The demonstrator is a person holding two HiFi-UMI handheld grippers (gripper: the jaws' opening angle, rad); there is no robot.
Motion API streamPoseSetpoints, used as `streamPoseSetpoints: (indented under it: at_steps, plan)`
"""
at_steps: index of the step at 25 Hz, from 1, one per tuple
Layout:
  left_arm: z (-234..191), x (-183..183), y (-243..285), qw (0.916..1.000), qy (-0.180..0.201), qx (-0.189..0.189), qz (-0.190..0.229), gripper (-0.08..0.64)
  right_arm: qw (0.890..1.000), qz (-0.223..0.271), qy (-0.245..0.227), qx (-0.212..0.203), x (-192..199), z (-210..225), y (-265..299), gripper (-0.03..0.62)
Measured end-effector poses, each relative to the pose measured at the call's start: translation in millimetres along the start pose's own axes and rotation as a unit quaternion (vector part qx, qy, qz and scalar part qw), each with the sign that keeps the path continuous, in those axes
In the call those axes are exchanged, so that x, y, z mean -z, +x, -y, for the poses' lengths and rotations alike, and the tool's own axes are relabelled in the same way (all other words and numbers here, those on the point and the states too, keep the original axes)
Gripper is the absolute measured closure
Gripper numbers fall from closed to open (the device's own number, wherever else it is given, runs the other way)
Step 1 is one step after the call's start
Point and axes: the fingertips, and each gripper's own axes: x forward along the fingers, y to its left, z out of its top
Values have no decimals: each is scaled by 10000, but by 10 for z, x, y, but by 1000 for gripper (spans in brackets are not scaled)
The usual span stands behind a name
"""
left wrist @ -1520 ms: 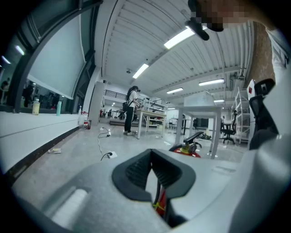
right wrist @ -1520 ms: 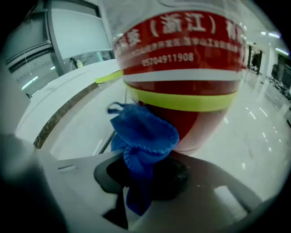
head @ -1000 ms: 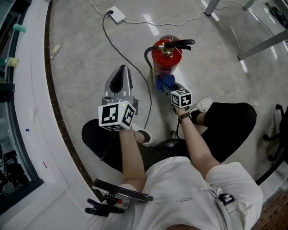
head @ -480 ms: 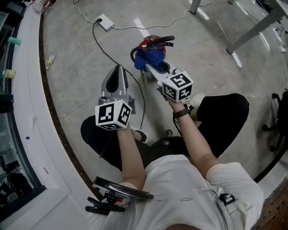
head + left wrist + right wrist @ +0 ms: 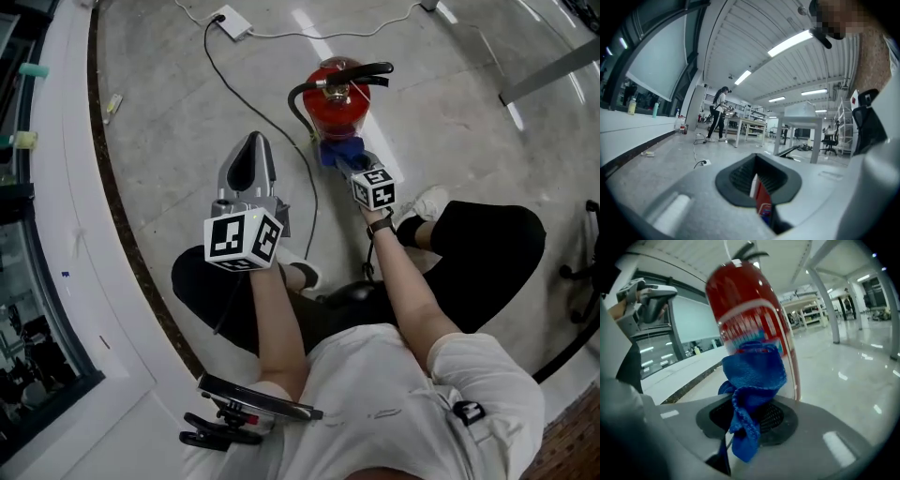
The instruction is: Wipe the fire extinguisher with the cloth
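A red fire extinguisher (image 5: 339, 101) with a black hose and handle stands upright on the floor in front of me. My right gripper (image 5: 354, 167) is shut on a blue cloth (image 5: 339, 152) and presses it against the near, lower side of the cylinder. In the right gripper view the blue cloth (image 5: 752, 376) bunches out of the right gripper (image 5: 745, 420) onto the red fire extinguisher (image 5: 750, 319). My left gripper (image 5: 249, 161) hovers to the left of the extinguisher, shut and holding nothing. In the left gripper view only a sliver of red shows through the left gripper (image 5: 759, 187).
A white power block (image 5: 230, 21) and its black cable (image 5: 251, 98) lie on the floor behind and left of the extinguisher. A white ledge (image 5: 66, 206) curves along the left. Table legs (image 5: 553, 70) stand at the right. My knees and shoes flank the arms.
The right gripper carried the cloth from low on the extinguisher up to its top half a second ago, and has now come back down its near side. The left gripper has barely moved.
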Motion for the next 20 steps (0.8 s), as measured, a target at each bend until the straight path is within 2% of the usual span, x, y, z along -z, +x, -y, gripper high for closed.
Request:
streamPoseSetpoints:
  at_steps: [5,8,10,14,16,18,20]
  plan:
    - [-63,197,126,9997,9,-28,-241,561,9907,-1322,249,-223,935,349,640,477]
    - [-49,264,203,9993,29,-43,-380,561,9766,-1975,850,-93,1388,585,787,475]
    - [-21,236,240,9994,80,-76,-342,561,9711,-2083,1162,-75,1467,691,841,476]
    - [13,219,234,9995,86,-163,-257,561,9689,-2105,1284,-200,1360,562,791,476]
    - [45,210,262,9995,82,-143,-251,561,9719,-1966,1200,-484,1132,295,586,477]
    - [63,97,307,9998,124,-98,-153,561,9794,-1533,872,-988,677,-132,267,477]
    - [68,-102,371,9998,175,-20,44,561,9860,-794,453,-1397,53,-544,-126,477]
